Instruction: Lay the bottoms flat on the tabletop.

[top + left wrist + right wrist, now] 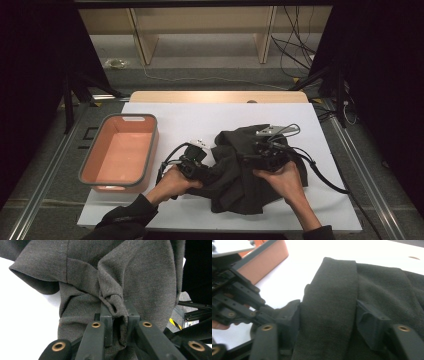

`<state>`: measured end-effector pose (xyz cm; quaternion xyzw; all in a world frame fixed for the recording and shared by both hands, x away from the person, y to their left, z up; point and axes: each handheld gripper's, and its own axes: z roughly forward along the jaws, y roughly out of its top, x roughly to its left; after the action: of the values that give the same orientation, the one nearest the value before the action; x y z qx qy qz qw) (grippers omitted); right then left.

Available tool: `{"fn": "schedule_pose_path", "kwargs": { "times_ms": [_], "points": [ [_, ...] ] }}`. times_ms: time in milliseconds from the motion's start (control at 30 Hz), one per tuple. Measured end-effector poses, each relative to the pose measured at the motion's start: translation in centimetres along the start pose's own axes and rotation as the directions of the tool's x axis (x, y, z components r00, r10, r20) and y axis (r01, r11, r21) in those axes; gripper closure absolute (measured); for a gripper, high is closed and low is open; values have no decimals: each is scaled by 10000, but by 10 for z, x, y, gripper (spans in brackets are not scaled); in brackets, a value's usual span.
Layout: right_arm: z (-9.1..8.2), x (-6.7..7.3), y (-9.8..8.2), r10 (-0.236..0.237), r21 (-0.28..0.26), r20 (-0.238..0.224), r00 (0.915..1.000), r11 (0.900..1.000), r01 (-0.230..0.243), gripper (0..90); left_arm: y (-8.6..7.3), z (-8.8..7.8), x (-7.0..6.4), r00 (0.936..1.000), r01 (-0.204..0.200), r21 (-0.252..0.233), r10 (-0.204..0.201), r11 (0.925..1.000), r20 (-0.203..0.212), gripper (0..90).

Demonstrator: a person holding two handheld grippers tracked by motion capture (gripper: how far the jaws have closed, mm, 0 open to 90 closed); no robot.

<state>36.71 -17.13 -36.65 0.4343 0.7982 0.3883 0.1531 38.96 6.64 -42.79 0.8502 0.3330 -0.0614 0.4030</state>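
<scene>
I see the table point(165, 112) covered in white, running across the middle of the high view. On it, right of centre, lies a dark grey garment point(240, 192), rumpled into a loose heap. An orange bin point(150, 145) with a grey rim sits empty at the left of the frame.

The garment looks like soft knit cloth: light, limp, not slippery, and it will sag and drag wherever I don't hold it. Best to take it by a fold or hem, two holds well apart.

My left gripper point(117, 307) is clenched on a bunched pinch of the cloth at the heap's left edge. My right gripper point(328, 317), at the heap's upper right, straddles a flat folded band of cloth; the jaws flank it, but I can't tell whether the pads press yet.
</scene>
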Motion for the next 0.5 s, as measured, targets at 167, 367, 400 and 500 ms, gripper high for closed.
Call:
{"fn": "schedule_pose_path", "kwargs": {
  "times_ms": [167, 367, 400, 500],
  "points": [
    [2, -3, -3, -52, 99, 298, 9995, 9999, 49, 789, 0, -1, 2, 10000, 58, -20, -58, 10000, 32, 806],
    [-10, -20, -9, 72, -84, 526, 9986, 9999, -68, 888, -3, -7, 8, 10000, 54, -75, -54, 10000, 35, 807],
    [-14, -26, -11, 139, -182, 663, 9977, 9998, -127, 889, -3, -8, 9, 10000, 87, -92, -87, 9999, 13, 808],
    [-24, -42, -17, 491, -370, 947, 9943, 9983, -458, 890, -5, -10, 13, 9999, 139, -66, -139, 9999, -15, 809]
  ]
}}
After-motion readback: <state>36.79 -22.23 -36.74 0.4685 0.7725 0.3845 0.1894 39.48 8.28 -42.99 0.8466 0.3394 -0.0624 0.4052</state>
